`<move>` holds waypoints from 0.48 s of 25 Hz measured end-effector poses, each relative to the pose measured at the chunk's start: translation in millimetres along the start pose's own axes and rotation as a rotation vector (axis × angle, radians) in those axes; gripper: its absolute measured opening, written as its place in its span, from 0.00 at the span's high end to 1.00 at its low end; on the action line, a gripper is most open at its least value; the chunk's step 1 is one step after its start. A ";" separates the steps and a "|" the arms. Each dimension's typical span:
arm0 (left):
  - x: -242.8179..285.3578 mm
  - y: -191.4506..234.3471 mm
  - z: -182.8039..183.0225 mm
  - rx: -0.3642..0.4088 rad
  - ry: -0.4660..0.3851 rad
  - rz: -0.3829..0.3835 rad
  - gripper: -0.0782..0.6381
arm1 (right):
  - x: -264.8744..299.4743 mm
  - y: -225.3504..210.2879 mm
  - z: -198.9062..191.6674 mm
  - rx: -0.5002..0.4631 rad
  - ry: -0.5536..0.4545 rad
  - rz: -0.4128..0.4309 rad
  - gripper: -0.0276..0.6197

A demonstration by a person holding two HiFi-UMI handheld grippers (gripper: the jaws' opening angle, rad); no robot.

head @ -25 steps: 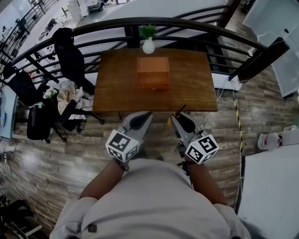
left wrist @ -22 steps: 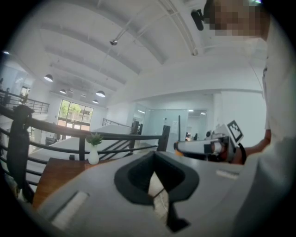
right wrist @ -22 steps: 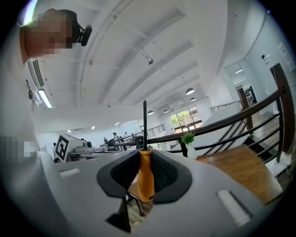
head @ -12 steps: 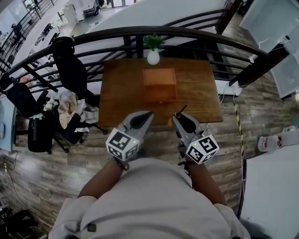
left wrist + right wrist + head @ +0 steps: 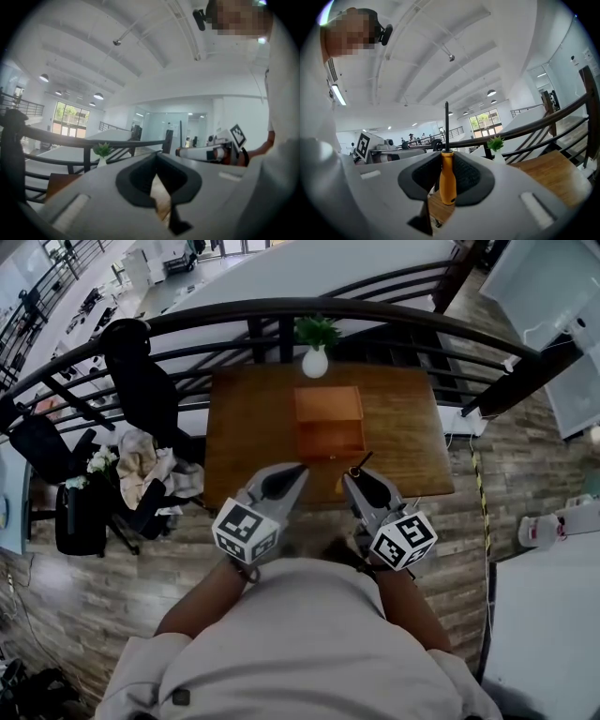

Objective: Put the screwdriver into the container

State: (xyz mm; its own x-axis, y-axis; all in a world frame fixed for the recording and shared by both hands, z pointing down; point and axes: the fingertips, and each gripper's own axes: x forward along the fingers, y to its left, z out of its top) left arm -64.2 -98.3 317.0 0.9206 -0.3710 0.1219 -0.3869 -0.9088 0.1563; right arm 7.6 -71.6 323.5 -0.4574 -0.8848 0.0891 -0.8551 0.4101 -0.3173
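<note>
- On the worktop (image 5: 244, 418), the orange container (image 5: 329, 418) sits by the vase (image 5: 315, 362), contents unclear.
- Right gripper (image 5: 355, 473) level at the near edge, fingers (image 5: 474, 178) pinching the screwdriver (image 5: 447, 176) upright.
- Left gripper (image 5: 298, 470) beside it, fingers (image 5: 139, 182) pressed together.

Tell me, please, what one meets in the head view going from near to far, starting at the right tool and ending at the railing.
right tool holding the screwdriver → near edge of the wooden table → container → white vase with a plant → black railing
</note>
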 end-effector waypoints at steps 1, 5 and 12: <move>2.3 4.0 -0.5 -0.001 0.001 0.002 0.88 | 4.5 -3.3 1.2 0.000 -0.001 0.002 0.83; 11.8 24.8 -2.6 -0.011 0.004 0.033 0.88 | 22.9 -18.4 2.8 0.006 0.003 0.021 0.83; 35.4 54.1 2.0 -0.024 -0.006 0.100 0.88 | 54.4 -47.2 10.1 0.001 0.030 0.087 0.83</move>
State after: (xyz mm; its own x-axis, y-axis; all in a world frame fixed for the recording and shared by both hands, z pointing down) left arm -52.4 -161.0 327.8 0.8777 -0.4609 0.1317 -0.4779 -0.8623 0.1673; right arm 25.5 -141.4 333.8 -0.5369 -0.8389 0.0892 -0.8116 0.4846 -0.3263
